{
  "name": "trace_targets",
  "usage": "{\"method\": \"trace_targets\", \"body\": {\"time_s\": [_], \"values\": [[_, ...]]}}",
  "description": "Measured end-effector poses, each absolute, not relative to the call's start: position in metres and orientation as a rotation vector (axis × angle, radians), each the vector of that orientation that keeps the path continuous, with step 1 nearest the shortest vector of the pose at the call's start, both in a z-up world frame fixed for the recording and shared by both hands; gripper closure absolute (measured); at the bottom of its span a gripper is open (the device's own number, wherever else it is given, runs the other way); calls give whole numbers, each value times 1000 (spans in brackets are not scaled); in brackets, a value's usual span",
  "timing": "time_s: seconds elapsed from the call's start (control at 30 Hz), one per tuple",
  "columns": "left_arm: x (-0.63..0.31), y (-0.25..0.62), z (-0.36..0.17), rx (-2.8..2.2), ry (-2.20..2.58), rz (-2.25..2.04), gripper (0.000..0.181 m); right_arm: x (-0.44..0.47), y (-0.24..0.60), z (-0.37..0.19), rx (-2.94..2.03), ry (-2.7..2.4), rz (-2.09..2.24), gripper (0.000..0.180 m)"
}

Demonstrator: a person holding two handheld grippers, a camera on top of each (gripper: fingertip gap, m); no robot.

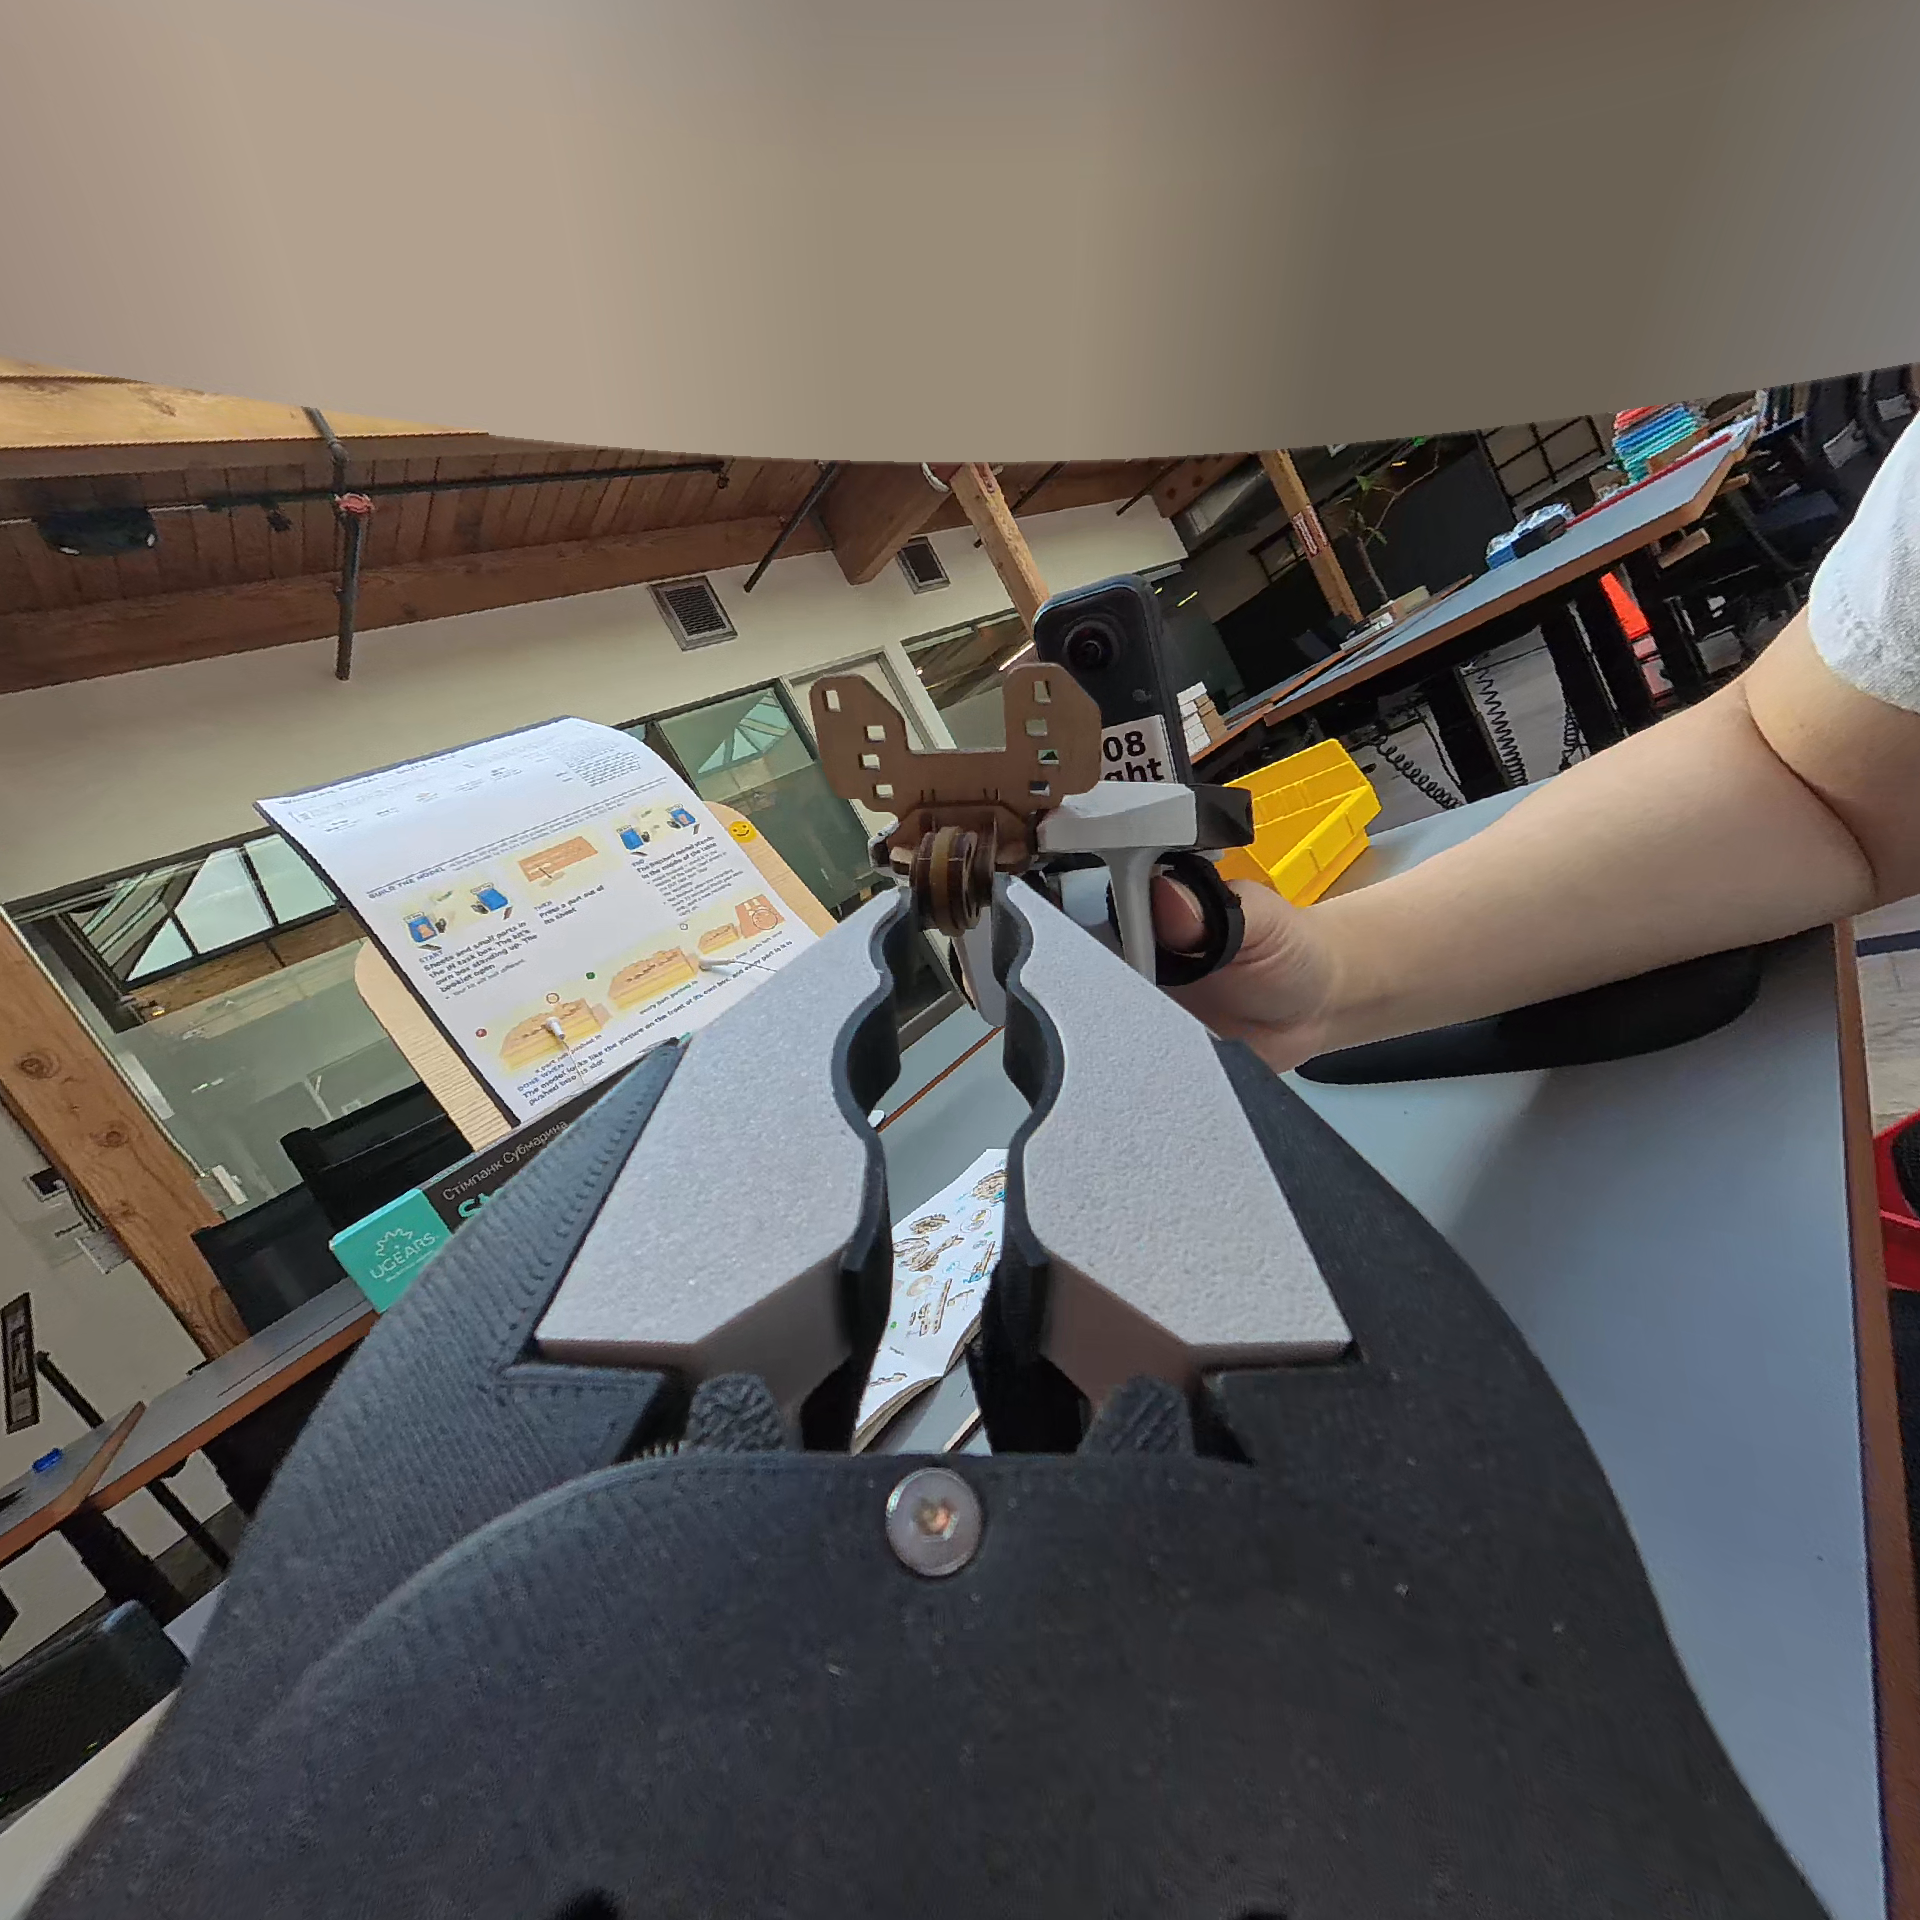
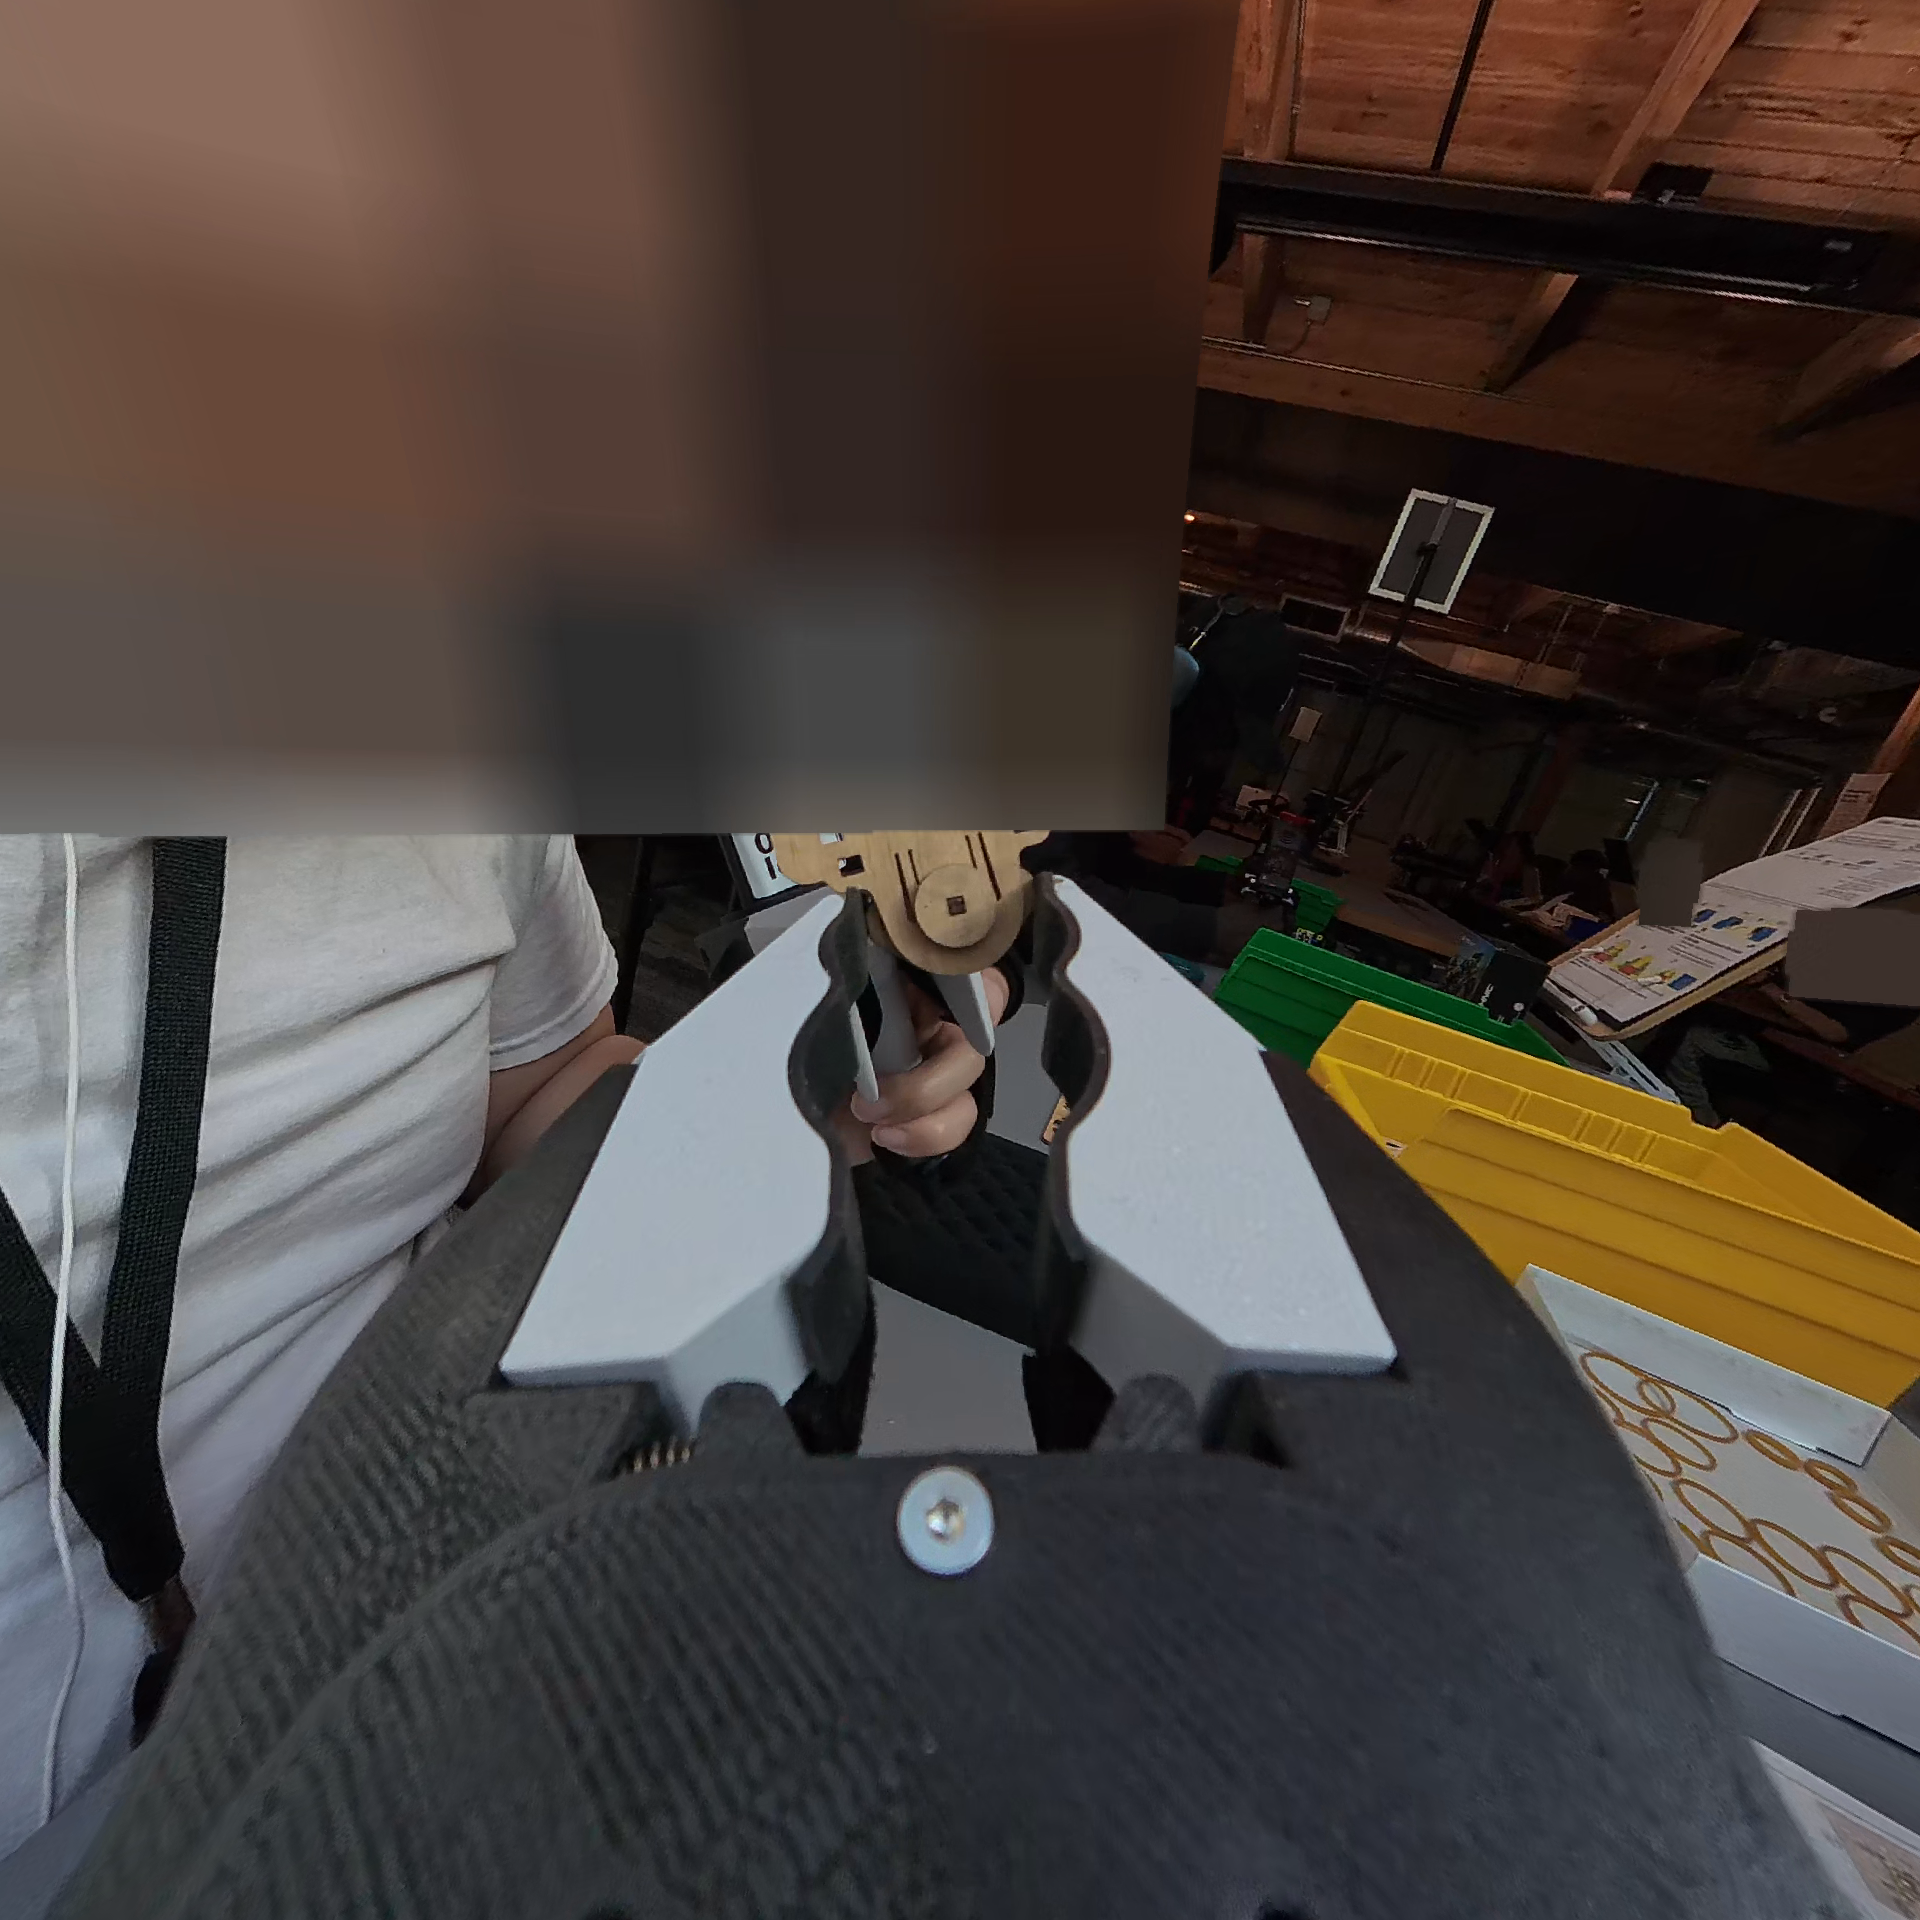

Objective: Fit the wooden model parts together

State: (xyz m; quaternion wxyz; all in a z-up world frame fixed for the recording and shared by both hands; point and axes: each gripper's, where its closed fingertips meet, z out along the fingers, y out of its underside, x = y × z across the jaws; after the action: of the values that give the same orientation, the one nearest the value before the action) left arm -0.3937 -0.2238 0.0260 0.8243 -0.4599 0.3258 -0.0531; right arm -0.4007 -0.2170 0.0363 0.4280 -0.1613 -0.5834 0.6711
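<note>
- Left wrist view: our left hand-held gripper (image 1: 951, 899) is pinched narrow on the wooden disc stack (image 1: 948, 881), held aloft over the bench (image 1: 1558, 1195); the pierced wooden plate (image 1: 951, 767) stands upright, long axis crosswise, horns up.
- Right wrist view: our right hand-held gripper (image 2: 945, 914) clamps the same model edge-on, round disc (image 2: 951, 912) facing us. We judge squaring the peg, then pressing gently, best.

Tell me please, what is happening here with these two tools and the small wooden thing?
A person holds a two-finger tool in each hand, raised above the grey table. The left tool pinches the stacked wooden discs, and the right tool grips the same wooden model from the side. The parts look joined or nearly so. Yellow bins and an instruction sheet wait nearby.
</note>
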Motion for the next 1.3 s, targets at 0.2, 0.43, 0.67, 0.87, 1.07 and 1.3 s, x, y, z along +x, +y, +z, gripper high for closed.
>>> {"method": "trace_targets", "body": {"time_s": [0.2, 0.43, 0.67, 0.87, 1.07, 1.3], "values": [[-395, -224, 25, -975, 692, -62, 171, -401, -218, 37, -399, -1449, 1678, 149], [-397, -221, 23, -994, 681, -56, 171, -402, -215, 35, -419, -1424, 1702, 149], [-398, -220, 22, -1017, 669, -46, 171, -402, -214, 35, -402, -1393, 1657, 149], [-398, -221, 23, -1024, 659, -49, 171, -400, -216, 36, -382, -1379, 1621, 149], [-397, -221, 23, -1027, 655, -61, 171, -399, -216, 36, -369, -1376, 1585, 149], [-400, -219, 16, -1030, 734, 53, 171, -402, -211, 27, -433, -1473, 1566, 149]]}}
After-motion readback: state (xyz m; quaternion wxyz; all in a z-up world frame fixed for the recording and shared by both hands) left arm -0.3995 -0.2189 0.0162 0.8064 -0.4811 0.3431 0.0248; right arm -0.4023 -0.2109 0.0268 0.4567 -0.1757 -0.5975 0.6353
